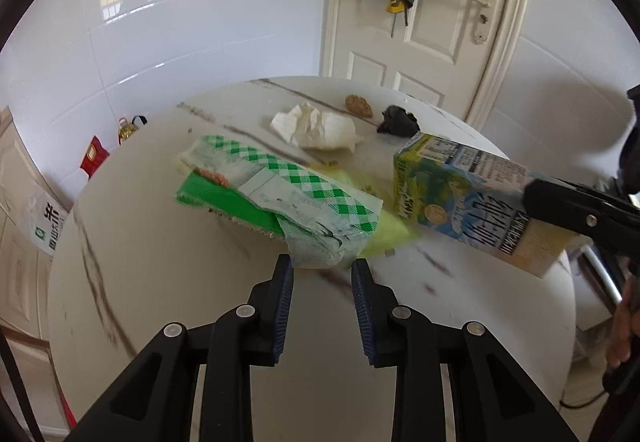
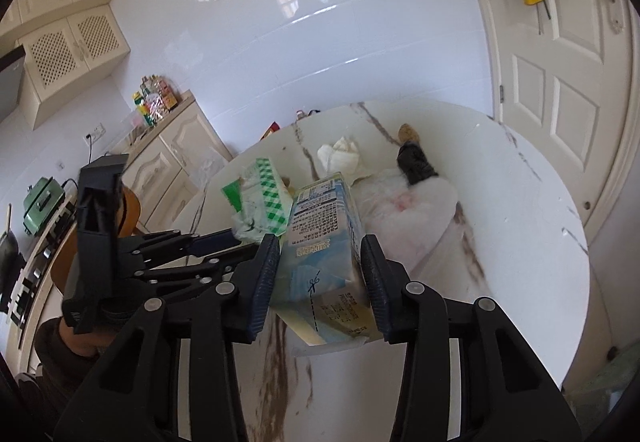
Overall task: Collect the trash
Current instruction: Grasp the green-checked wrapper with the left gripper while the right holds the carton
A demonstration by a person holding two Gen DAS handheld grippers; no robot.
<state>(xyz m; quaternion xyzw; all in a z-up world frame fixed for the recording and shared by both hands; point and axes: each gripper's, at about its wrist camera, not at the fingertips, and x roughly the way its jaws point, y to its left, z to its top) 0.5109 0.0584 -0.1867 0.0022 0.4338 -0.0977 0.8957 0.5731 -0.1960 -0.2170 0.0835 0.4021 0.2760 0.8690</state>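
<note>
White tiled walls and a panelled door (image 1: 432, 22) stand behind a round marbled counter (image 1: 160, 282) strewn with trash. Left hand-held gripper (image 1: 322, 266) has narrowed jaws at the near end of a green-checked wrapper (image 1: 304, 198); whether the pads actually press it is hard to tell, since the wrapper's tip hides the fingertips. Right hand-held gripper (image 2: 320, 246) is clamped on a blue-and-yellow carton (image 2: 324, 234), held tilted above the counter; in the left view its far end is cut off behind the gripper. Farther back lie a crumpled tissue (image 1: 316, 126), a black wad (image 1: 398, 120) and a brown lump (image 1: 359, 105), too small to identify. A white bag (image 2: 408, 210) is partly hidden behind the carton. 1 hand (image 2: 76, 338) shows at the right view's lower left edge, mostly hidden.
</note>
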